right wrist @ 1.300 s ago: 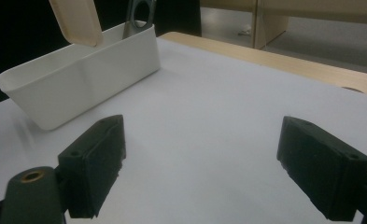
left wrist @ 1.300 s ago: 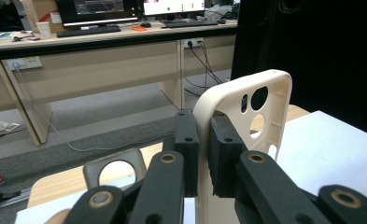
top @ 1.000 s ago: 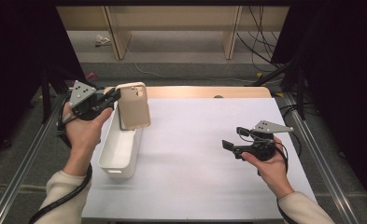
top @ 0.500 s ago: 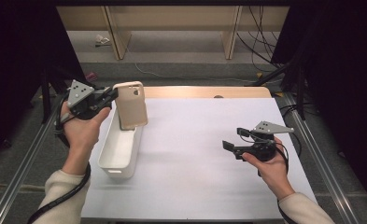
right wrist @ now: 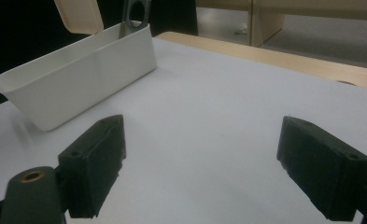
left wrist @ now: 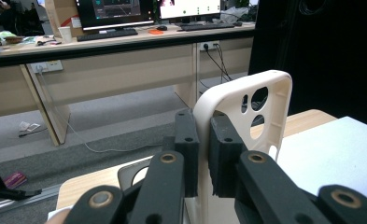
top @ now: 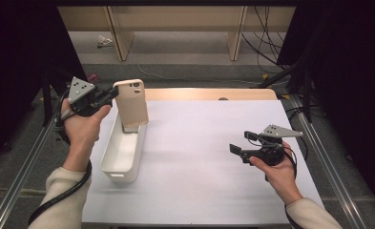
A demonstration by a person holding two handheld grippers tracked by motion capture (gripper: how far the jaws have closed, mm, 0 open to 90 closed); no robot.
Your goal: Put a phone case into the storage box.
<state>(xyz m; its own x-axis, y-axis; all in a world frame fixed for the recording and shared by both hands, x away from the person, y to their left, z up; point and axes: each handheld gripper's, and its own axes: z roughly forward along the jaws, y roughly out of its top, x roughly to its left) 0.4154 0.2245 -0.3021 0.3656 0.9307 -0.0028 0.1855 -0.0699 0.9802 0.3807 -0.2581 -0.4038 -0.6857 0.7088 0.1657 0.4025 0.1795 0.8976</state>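
A beige phone case hangs upright over the far end of a white bin at the table's left. My left gripper is shut on the case's edge. In the left gripper view its jaws pinch the case rim, whose camera cut-outs face me. A dark phone case stands inside the bin, against its far end. My right gripper hovers low over the table's right side, open and holding nothing, with its jaws wide apart.
White paper covers the table, with a wooden strip along the far edge. Metal rails run down both sides. Beyond the table are desk legs and cables on the floor.
My left gripper has shifted the beige case slightly left and turned it more upright over the bin. The right gripper has not moved.
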